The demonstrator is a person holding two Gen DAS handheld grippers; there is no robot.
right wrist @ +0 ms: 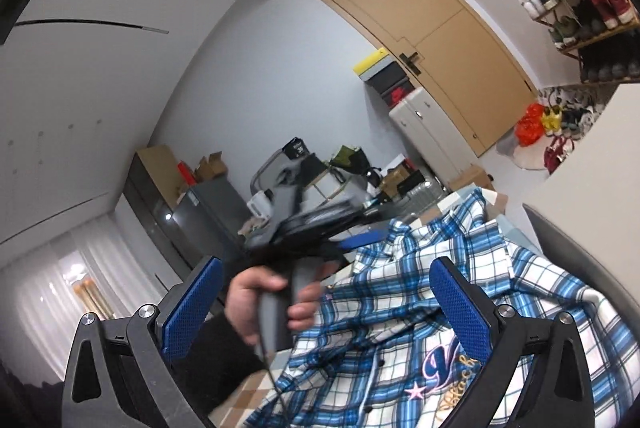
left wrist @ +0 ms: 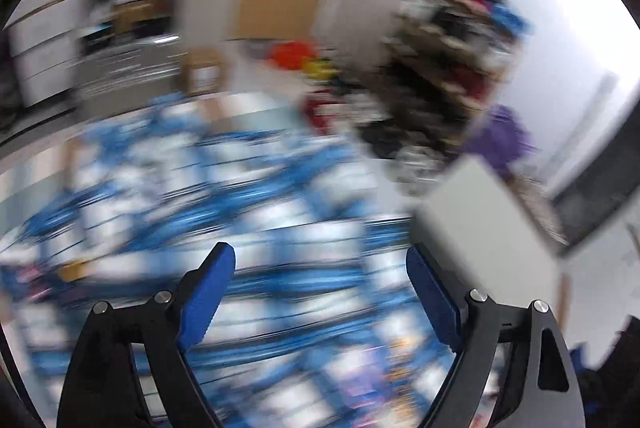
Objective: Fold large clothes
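Blue-and-white plaid cotton, that's what I'm working with: the shirt (right wrist: 460, 308) lies rumpled and spread under both my tools, its embroidered chest logo (right wrist: 444, 364) nearest my right side. My right gripper (right wrist: 326, 298) hangs over it with the blue pads (right wrist: 460, 308) spread wide and nothing between them. In that same view my left hand (right wrist: 276, 302) grips the handle of the other tool, raised above the shirt's left edge. From the left wrist, the left gripper (left wrist: 320, 288) is also spread and empty, the picture streaked with blur, plaid shirt filling the near and middle ground.

I judge the fold hasn't properly begun; the cloth looks bunched toward the far right, by the pale panel (right wrist: 592, 163). To do this well I'd slow the left tool and find a real edge, hem or shoulder seam, rather than a wrinkle. I'd pinch a single layer on each side, then draw both apart evenly so the fabric goes flat before folding.
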